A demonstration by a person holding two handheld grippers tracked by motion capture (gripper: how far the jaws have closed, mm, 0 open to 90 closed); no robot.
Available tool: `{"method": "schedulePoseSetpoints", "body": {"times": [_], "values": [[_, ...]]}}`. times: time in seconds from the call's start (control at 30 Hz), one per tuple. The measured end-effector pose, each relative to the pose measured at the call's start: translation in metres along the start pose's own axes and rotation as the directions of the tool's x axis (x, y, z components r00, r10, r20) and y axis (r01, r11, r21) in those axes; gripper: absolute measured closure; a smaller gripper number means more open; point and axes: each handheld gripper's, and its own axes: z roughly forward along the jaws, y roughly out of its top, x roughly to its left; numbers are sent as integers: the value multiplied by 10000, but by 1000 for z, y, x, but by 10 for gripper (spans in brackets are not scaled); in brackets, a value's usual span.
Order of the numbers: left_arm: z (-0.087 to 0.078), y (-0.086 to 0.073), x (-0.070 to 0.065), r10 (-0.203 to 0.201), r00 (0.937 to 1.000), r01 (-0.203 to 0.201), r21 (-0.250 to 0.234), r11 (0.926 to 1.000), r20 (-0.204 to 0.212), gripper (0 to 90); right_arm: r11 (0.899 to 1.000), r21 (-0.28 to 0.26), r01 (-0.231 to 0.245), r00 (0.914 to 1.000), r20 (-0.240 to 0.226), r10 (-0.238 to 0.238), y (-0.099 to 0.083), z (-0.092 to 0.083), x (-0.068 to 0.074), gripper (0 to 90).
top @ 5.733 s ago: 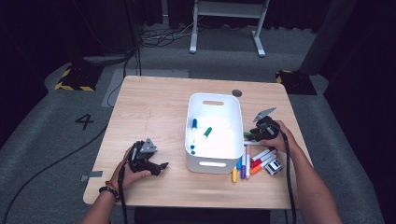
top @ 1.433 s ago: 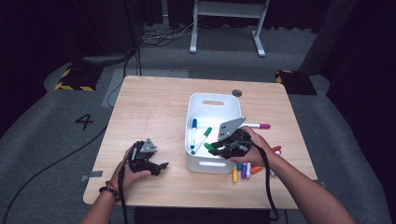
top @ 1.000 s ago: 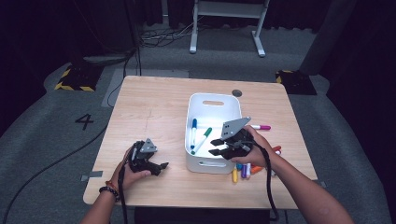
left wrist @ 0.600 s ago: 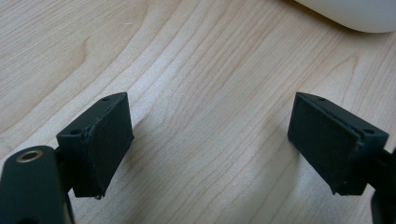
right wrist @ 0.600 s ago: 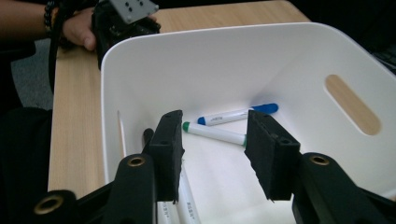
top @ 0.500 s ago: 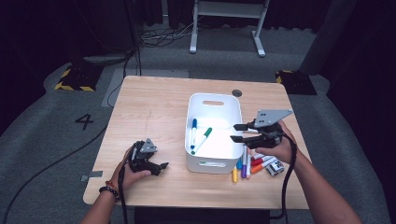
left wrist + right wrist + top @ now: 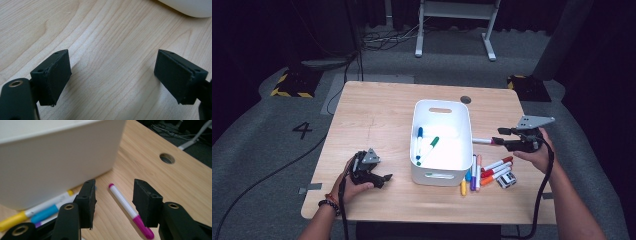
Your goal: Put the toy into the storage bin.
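The work in hand is gathering loose felt-tip markers into the white rectangular plastic bin (image 7: 442, 142) that stands in the middle of the pale wooden surface (image 7: 377, 115). A blue-capped marker (image 7: 419, 141) and a green-capped marker (image 7: 429, 148) already lie inside it.

The right gripper (image 7: 504, 142) hangs just beside the bin's right wall, lined up on the white-barrelled magenta marker (image 7: 127, 209), which lies alone on the surface and points toward the bin. In the right gripper view that marker runs up through the gap between the two black jaws, which have just been opening and now stand partway apart, pads clear of the barrel on both sides. Nothing is gripped yet; the jaws straddle the marker, apparently so they can close across its narrow width.

The remaining cluster of coloured markers (image 7: 484, 171) sits nearer the front right corner of the bin, close enough for short trips.

The left gripper (image 7: 384, 177) rests low on the surface to the left of the bin, jaws wide and empty, seemingly parked out of the way.
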Motion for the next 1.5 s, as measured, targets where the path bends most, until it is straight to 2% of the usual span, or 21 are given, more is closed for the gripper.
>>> {"method": "schedulePoseSetpoints", "body": {"times": [0.07, 0.23, 0.3, 0.37, 0.43, 0.5, 0.57, 0.63, 0.7, 0.73, 0.8, 0.93, 1.03, 1.1, 1.27, 1.4, 1.5], "values": [[0, 1, 1, 139, 9998, -139, 9, 9999, -105, 142, 9996, 253, -138, 9996, 245, 132, -10, 5, -9, 506], [0, 1, 1, 122, 9999, -122, 13, 9999, -89, 142, 9954, 886, -361, 9991, 232, 342, -30, 27, -26, 482], [0, 1, 1, 130, 9999, -130, 12, 9999, -95, 142, 9918, 1214, -410, 9985, 397, 364, -36, 38, -33, 475], [0, 1, 1, 126, 9999, -126, 13, 9999, -90, 141, 9894, 1303, -634, 9975, 380, 589, -41, 48, -39, 475], [0, 1, 1, 120, 9999, -120, 19, 9999, -79, 141, 9860, 1553, -611, 9968, 598, 524, -43, 57, -43, 479], [0, 1, 1, 115, 9999, -114, 18, 9999, -78, 141, 9859, 1443, -843, 9960, 402, 793, -43, 62, -48, 476], [0, 1, 1, 116, 9999, -115, 17, 9999, -81, 141, 9876, 1335, -829, 9955, 571, 758, -42, 66, -50, 475], [0, 1, 1, 118, 9999, -118, 18, 9999, -81, 141, 9835, 1476, -1047, 9944, 320, 1010, -40, 72, -54, 473], [0, 1, 0, 80, 9999, -80, -19, 10000, -94, 142, 9799, 1713, -1018, 9945, 399, 964, -40, 79, -56, 472], [0, 1, 0, 79, 9999, -79, -11, 10000, -89, 141, 9758, 1852, -1162, 9930, 440, 1099, -39, 82, -57, 472], [0, 1, 1, 102, 9999, -102, 9, 9999, -84, 142, 9744, 1832, -1306, 9914, 355, 1263, -41, 87, -58, 479], [0, 1, 1, 121, 9999, -120, 21, 9999, -80, 141, 9628, 2434, -1171, 9928, 524, 1075, -44, 98, -58, 507], [0, 1, 1, 118, 9999, -118, 20, 9999, -80, 141, 9523, 2702, -1418, 9896, 617, 1299, -46, 103, -57, 561], [0, 1, 1, 121, 9999, -121, 20, 9999, -84, 142, 9497, 2772, -1458, 9892, 567, 1353, -48, 103, -58, 633], [0, 1, 0, 82, 9999, -82, -21, 10000, -95, 141, 9568, 2509, -1468, 9891, 306, 1437, -57, 93, -55, 730], [0, 1, 1, 118, 9999, -117, 20, 9999, -81, 141, 9529, 2621, -1525, 9883, 355, 1484, -60, 86, -50, 740], [0, 1, 1, 115, 9999, -115, 21, 9999, -77, 141, 9502, 2642, -1652, 9862, 570, 1556, -61, 84, -45, 742]]}}
